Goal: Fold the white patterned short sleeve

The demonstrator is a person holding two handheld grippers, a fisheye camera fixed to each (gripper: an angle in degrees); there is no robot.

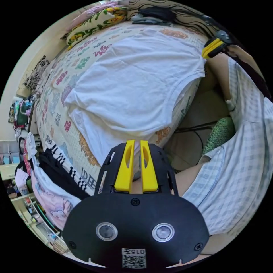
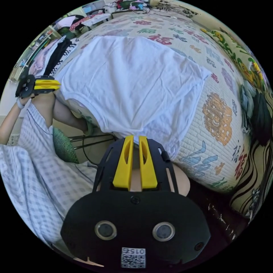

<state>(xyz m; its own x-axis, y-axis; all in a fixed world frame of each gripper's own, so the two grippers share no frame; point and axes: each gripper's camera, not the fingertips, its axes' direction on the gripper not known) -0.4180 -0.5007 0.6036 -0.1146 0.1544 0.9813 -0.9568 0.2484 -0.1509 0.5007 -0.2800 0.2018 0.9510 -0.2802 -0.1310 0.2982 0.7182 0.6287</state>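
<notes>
Both grippers pinch the shirt (image 1: 133,85) spread on the bed (image 2: 221,119), the left gripper (image 1: 137,142) with jaws nearly closed on its hem edge, the right gripper (image 2: 136,138) likewise, while the left gripper view adds a clothes pile (image 1: 54,176) alongside.

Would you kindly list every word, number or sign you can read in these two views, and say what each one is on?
"福": in red, repeated in other colours across the quilted bedspread.
Other stylised characters on the bedspread: too distorted to read.
Sticker on the left gripper and its match on the right gripper: print beside a square code, too small to read reliably.
White shirt: no text visible.
</notes>
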